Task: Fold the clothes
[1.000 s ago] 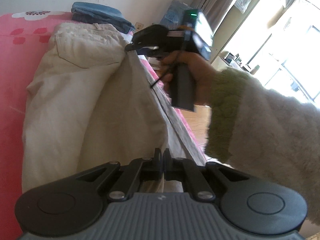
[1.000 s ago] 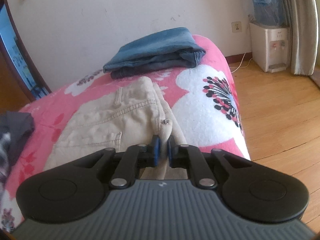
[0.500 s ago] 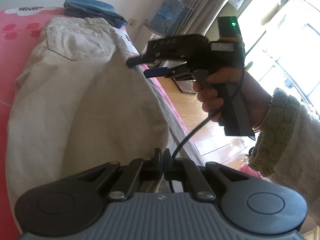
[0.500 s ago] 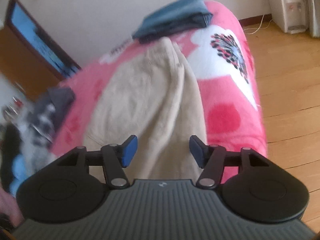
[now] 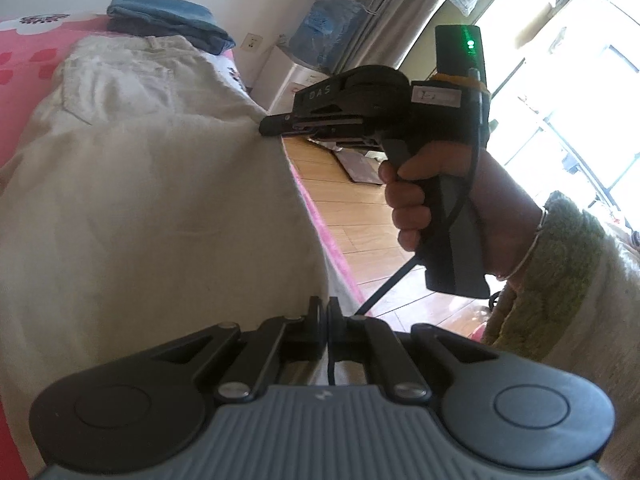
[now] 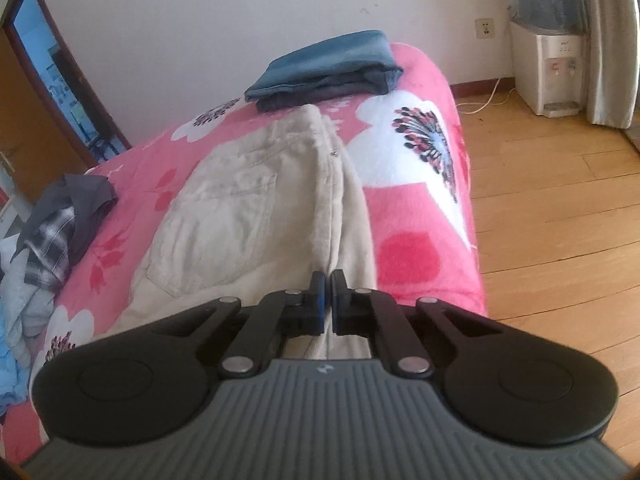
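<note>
Gripping the edge of a pair of cream trousers (image 6: 248,216) with both tools, a person stands at the side of a bed covered by a pink floral blanket (image 6: 416,184).

The right gripper (image 6: 328,300) has its blue-padded fingers (image 6: 319,300) pressed together on a ridge of cream fabric that runs straight ahead of them toward the waistband. Half a second ago these fingers stood wide apart above the cloth; now they have snapped shut lower down the leg (a fresh hold, further from the waistband than the one a second ago). In the left wrist view the same tool (image 5: 272,125) meets the fabric at the bed's side edge, held by a hand (image 5: 424,196) in a fuzzy green-cuffed sleeve (image 5: 560,272).

The left gripper (image 5: 324,320) stays closed, as it was a second ago, with the trouser leg bunched at its fingertips and cream cloth spreading ahead and to their left.

Beyond the trousers, far ahead of the fingers, sits a stack of folded jeans (image 6: 328,68). A heap of unfolded clothes (image 6: 56,216) lies well to the left of the right fingers.

With both ends of the long edge now pinched, the trousers look ready to be lifted and folded across, probably bringing the legs toward the waistband.
</note>
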`<state>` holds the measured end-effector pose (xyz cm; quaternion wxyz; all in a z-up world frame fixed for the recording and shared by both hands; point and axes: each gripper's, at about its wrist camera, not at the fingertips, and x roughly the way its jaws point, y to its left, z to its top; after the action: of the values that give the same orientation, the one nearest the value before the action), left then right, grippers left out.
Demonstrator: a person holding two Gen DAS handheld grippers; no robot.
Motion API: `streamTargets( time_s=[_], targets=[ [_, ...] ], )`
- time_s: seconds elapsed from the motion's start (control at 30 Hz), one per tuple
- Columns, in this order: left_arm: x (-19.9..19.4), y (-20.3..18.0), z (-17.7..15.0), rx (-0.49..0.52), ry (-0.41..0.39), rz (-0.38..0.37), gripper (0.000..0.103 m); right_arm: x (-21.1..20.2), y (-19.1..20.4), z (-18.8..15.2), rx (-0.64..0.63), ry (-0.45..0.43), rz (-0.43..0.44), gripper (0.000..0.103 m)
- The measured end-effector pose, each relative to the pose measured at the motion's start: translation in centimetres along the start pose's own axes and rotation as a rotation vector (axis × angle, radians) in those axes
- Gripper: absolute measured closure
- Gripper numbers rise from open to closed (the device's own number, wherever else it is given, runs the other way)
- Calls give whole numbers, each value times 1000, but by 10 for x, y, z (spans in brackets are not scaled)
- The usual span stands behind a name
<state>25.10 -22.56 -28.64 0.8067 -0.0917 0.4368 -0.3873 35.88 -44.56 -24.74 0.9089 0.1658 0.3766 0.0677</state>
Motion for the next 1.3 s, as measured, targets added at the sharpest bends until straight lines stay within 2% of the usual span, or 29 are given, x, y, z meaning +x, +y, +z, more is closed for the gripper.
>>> streamTargets(
  time_s=[0.23, 0.37, 0.43, 0.5, 0.6, 0.7, 0.73, 0.77, 0.87, 1.07, 1.13, 1.23, 1.3],
  targets=[
    [24, 1, 1, -6, 55, 14, 100, 7, -3, -3, -59, 20, -53, 102],
    [36, 12, 1, -31, 93, 21, 98, 22, 5, -13, -167, 46, -113, 102],
    [30, 17, 3, -55, 91, -2, 93, 28, 7, -17, -194, 53, -134, 101],
    [15, 20, 6, -63, 65, -22, 69, 31, 10, -20, -202, 50, -153, 99],
    [-14, 26, 13, -59, 12, -58, 53, 32, 15, -23, -250, 41, -189, 95],
    [-43, 37, 23, -59, -13, -97, 46, 33, 21, -24, -268, 37, -224, 91],
    [-53, 42, 26, -60, -19, -106, 45, 32, 22, -23, -263, 31, -239, 84],
    [-60, 45, 27, -64, -23, -106, 44, 29, 22, -21, -253, 24, -254, 73],
    [-82, 54, 29, -79, -38, -107, 43, 9, 11, -17, -114, -36, -259, 65],
    [-111, 55, 46, -64, -68, -28, 44, -46, 0, -28, 156, -174, -304, 64],
    [-111, 48, 59, -29, -30, 8, 44, -68, 4, -38, 217, -221, -317, 64],
    [-106, 36, 72, 55, 78, 105, 44, -103, 11, -56, 285, -296, -343, 64],
    [-113, 27, 72, 99, 79, 122, 43, -131, 18, -71, 321, -353, -380, 64]
  ],
)
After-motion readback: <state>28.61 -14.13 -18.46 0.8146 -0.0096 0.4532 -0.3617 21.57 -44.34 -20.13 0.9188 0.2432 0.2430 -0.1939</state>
